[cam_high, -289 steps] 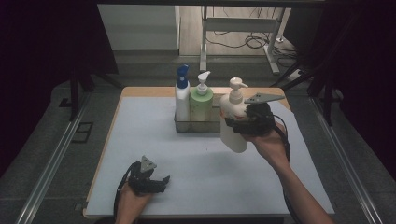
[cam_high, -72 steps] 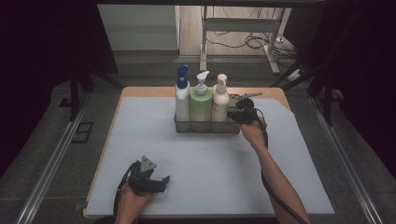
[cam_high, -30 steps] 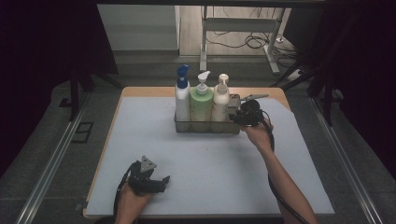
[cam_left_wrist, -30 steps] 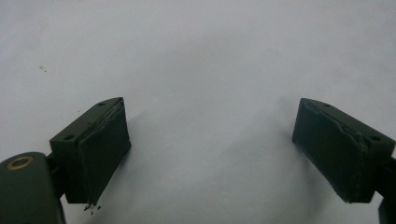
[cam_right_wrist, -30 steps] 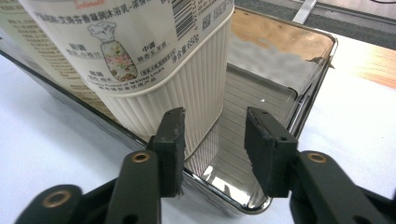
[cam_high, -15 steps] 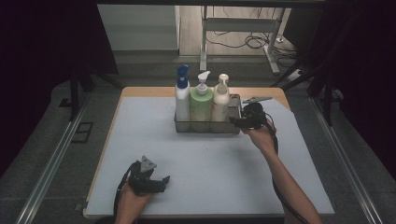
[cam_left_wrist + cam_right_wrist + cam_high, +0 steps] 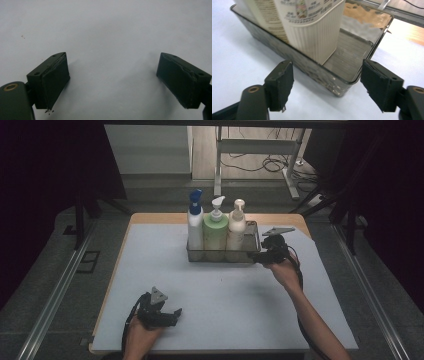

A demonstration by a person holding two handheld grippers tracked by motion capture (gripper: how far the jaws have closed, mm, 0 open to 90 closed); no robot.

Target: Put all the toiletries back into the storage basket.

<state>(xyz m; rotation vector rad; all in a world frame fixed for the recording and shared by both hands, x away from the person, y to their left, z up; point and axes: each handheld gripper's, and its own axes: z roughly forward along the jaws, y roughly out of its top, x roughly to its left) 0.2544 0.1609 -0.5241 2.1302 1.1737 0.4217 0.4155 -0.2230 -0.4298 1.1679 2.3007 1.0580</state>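
Note:
A dark see-through tray point(image 7: 254, 244) stands at the table's far middle. In it stand a blue-capped white pump bottle point(image 7: 195, 226), a green one point(image 7: 215, 233) and a cream one point(image 7: 236, 228). My right gripper point(image 7: 261, 256) is at the tray's right end. Its jaws have just been opening and press on nothing. In the right gripper view, the gripper point(image 7: 327, 75) faces the tray's near corner point(image 7: 352, 77), with the ribbed cream bottle point(image 7: 312, 27) just behind. My left gripper point(image 7: 172, 314) rests open at the front left, over bare mat point(image 7: 112, 62).
A pale mat point(image 7: 225, 295) covers the wooden table, whose edge shows at the back point(image 7: 160, 217). Metal rails run along both sides of the table. Cables and a desk frame point(image 7: 255, 150) lie on the floor beyond it.
The cream bottle, earlier held in front of the tray, now stands in it. My right gripper's jaws have spread off it and the hand has eased back slightly. The left gripper has not moved.

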